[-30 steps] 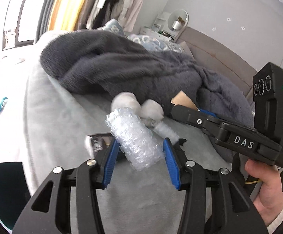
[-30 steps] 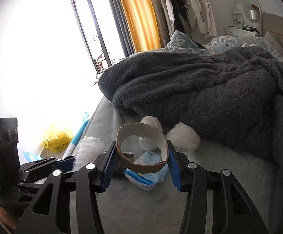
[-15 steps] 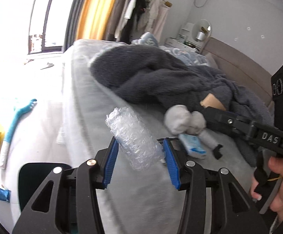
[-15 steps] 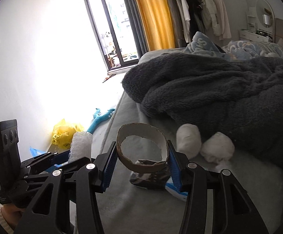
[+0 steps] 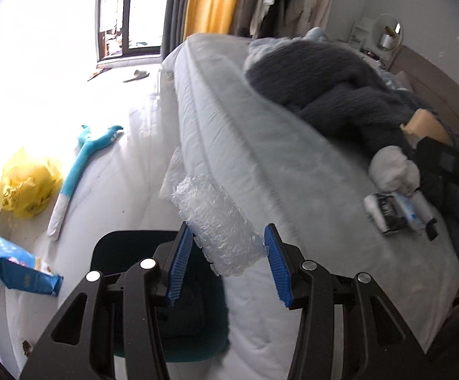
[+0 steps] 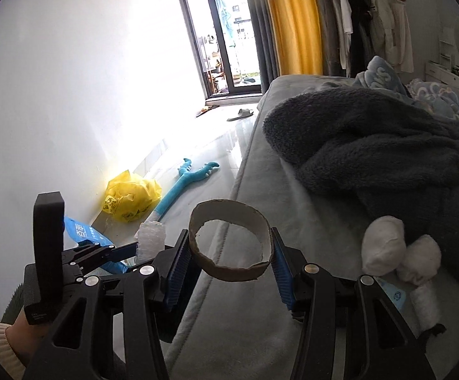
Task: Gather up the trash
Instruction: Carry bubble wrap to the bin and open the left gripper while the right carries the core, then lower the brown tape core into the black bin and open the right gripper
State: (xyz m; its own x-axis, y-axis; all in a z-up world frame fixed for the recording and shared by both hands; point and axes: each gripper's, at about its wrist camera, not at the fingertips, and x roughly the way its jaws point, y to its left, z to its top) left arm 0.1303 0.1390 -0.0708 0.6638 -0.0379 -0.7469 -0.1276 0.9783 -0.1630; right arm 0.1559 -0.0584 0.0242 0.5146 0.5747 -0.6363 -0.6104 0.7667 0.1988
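My left gripper [image 5: 228,262] is shut on a roll of clear bubble wrap [image 5: 216,218] and holds it over the bed's left edge, above a dark bin [image 5: 153,300] on the floor. My right gripper [image 6: 231,264] is shut on a brown cardboard ring [image 6: 231,247], held above the grey bed [image 6: 261,316]. The cardboard ring [image 5: 425,125] also shows in the left wrist view, and the bubble wrap [image 6: 150,240] in the right wrist view. White tissue wads [image 6: 384,247] and small wrappers [image 5: 394,210] lie on the bed.
A dark grey fleece blanket [image 6: 372,145] is heaped on the bed. On the floor lie a yellow plastic bag [image 5: 30,186], a blue packet [image 5: 17,266] and a teal toy [image 5: 84,164]. A window and orange curtain [image 6: 292,22] stand behind.
Both grippers swung left away from the trash pile with their loads. The left one now hangs past the bed's edge over the floor and the dark bin.
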